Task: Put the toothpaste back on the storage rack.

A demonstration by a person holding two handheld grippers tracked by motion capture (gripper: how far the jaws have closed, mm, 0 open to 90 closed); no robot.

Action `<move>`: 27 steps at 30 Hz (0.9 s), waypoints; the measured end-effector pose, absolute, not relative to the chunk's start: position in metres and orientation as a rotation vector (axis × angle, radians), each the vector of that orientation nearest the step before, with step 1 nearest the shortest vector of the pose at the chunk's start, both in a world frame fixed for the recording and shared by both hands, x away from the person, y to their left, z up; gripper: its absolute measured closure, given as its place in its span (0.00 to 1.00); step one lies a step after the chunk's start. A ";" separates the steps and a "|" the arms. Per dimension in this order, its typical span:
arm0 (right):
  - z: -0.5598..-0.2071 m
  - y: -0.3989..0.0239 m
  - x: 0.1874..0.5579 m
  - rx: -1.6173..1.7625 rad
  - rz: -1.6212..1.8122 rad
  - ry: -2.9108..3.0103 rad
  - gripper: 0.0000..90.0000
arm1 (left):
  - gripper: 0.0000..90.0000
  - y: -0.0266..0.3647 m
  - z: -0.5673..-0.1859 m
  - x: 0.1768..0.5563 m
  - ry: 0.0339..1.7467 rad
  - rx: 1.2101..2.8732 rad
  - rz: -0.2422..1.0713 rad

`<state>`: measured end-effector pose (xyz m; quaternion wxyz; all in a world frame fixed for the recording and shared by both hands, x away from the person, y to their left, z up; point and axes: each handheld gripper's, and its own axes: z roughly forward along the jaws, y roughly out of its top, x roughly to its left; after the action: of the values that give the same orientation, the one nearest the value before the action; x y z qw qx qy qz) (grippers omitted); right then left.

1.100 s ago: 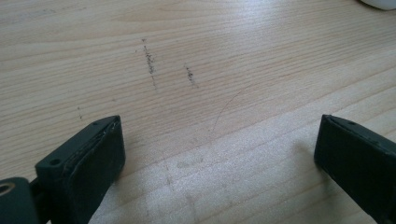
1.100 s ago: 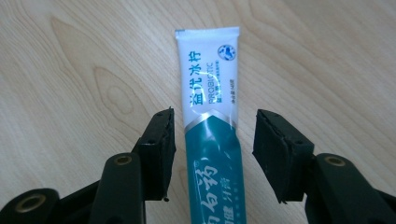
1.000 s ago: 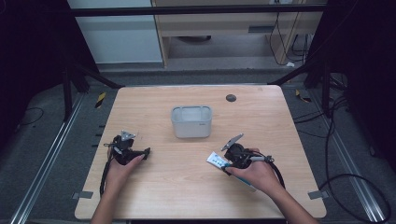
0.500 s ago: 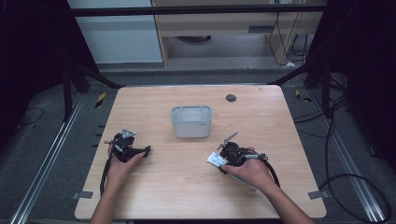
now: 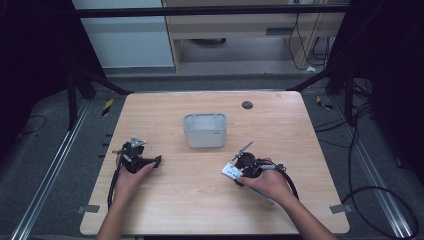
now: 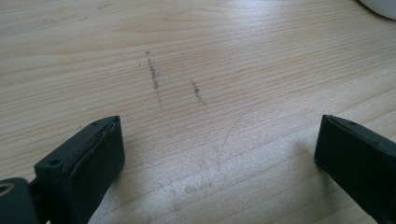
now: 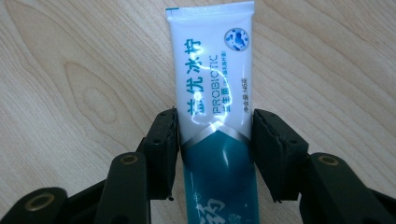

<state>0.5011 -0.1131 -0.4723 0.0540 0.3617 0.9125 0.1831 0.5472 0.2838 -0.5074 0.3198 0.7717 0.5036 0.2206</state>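
Right tongs [image 7: 215, 140] closing on toothpaste tube [image 7: 212, 70] | left hand [image 5: 131, 172] resting, unmoved

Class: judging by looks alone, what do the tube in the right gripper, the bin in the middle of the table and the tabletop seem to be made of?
Tube: probably soft glossy plastic or laminate; a light streak runs across its print and its end is crimped flat.
Bin: seemingly frosted, translucent plastic; pale, cloudy walls with rounded corners.
Tabletop: light wood or wood-look laminate, matte; grain lines and scuff marks show.
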 end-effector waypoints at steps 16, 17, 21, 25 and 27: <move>-0.472 -0.108 0.499 1.040 0.491 2.758 0.61 | 0.01 0.284 -0.507 0.548 1.322 2.030 0.579; -0.471 -0.107 0.499 1.039 0.489 2.754 0.61 | 0.01 0.284 -0.507 0.548 1.321 2.030 0.579; -0.471 -0.106 0.498 1.037 0.478 2.746 0.63 | 0.01 0.284 -0.507 0.548 1.321 2.030 0.580; -0.471 -0.105 0.496 1.015 0.468 2.723 0.65 | 0.01 0.284 -0.507 0.548 1.322 2.029 0.579; -0.471 -0.104 0.496 1.017 0.465 2.720 0.66 | 0.01 0.284 -0.507 0.548 1.322 2.029 0.579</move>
<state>0.4956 -0.1044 -0.4706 0.1000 0.3441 0.9203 0.1572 0.5480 0.2837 -0.5074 0.3200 0.7721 0.5028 0.2204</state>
